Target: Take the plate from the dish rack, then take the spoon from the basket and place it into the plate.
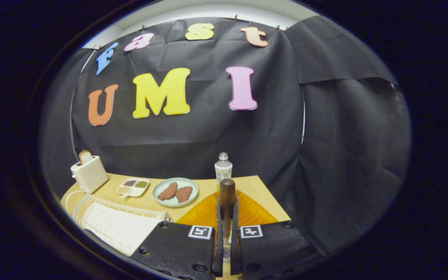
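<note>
Fingers (227, 233) clamp one spoon (227, 194); one orange plate (247, 212) beneath.

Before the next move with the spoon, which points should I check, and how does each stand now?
1. Grip: gripper fingers closed on the spoon, brown handle up: ok.
2. Orange plate out of the white dish rack, on the table: ok.
3. Plate just ahead of the fingers: ok.
4. Spoon bowl end: cannot tell.
5. Spoon in the plate: not ok yet.
6. Bottle beyond the plate, apart: ok.
</note>
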